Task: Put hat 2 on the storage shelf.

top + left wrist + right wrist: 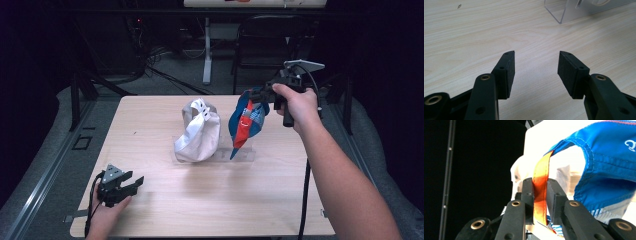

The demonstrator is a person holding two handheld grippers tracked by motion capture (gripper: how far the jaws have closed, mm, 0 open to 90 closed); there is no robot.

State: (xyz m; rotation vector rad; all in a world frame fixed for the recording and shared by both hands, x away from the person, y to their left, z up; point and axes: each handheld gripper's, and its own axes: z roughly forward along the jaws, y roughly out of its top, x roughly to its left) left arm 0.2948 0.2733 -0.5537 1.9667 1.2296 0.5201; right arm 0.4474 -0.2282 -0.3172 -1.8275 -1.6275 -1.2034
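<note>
Currently: blue cap (246,121) hangs above table's (165,212) far right edge, orange strap (540,195) pinched in right gripper (260,95); left gripper (131,184) gapes empty near front-left corner. Risk: strap slipping, cap dropping.

**Blue cap hanging by its orange strap**

The blue cap (245,122) sits right of centre in the high view, a soft fabric piece in bright blue with a red-orange panel down its front and some white lettering. It hangs upright and bunched, narrowing to a point at its lower end, which comes down onto a clear stand on the surface. In the right gripper view the cap (604,167) spreads across the upper right of the frame, its stitched blue hem curving downward with a white-and-blue striped lining at the bottom. Its orange strap (541,192) runs from the hem down the frame's centre, taut and pinched flat.
</note>
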